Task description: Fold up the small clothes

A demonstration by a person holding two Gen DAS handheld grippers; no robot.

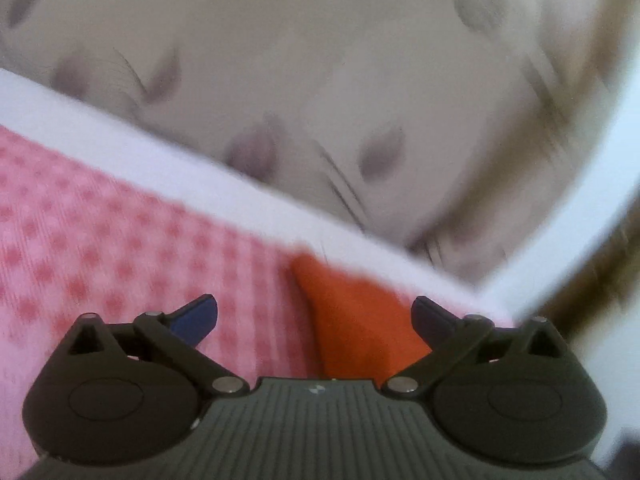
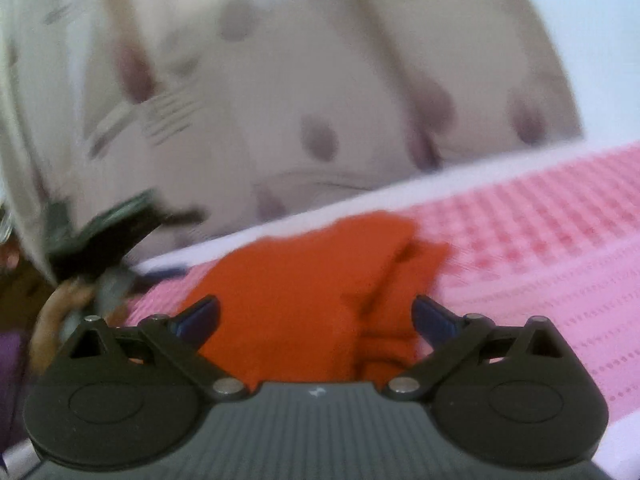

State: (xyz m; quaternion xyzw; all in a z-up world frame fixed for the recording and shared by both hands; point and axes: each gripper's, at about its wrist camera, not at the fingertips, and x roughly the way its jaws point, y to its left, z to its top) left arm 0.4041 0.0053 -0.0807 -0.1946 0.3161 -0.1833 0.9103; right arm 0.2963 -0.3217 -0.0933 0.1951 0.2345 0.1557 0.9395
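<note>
A small orange garment [image 2: 312, 272] lies crumpled on a pink dotted mat [image 2: 540, 240]. In the right wrist view my right gripper [image 2: 316, 316] hovers just over it. Its jaws stand wide apart, and the blue fingertips [image 2: 200, 316] flank the cloth without pressing on it. In the left wrist view only a corner of the orange garment [image 1: 360, 320] shows, toward the right finger. My left gripper [image 1: 316, 316] is open above the pink mat [image 1: 100, 240], with nothing between its pads. Both views are blurred.
A white border [image 1: 200, 176] edges the mat. Beyond it spreads a beige sheet with grey-purple spots [image 1: 320, 60]. At the left of the right wrist view, a hand [image 2: 56, 320] holds a blurred dark object [image 2: 100, 240].
</note>
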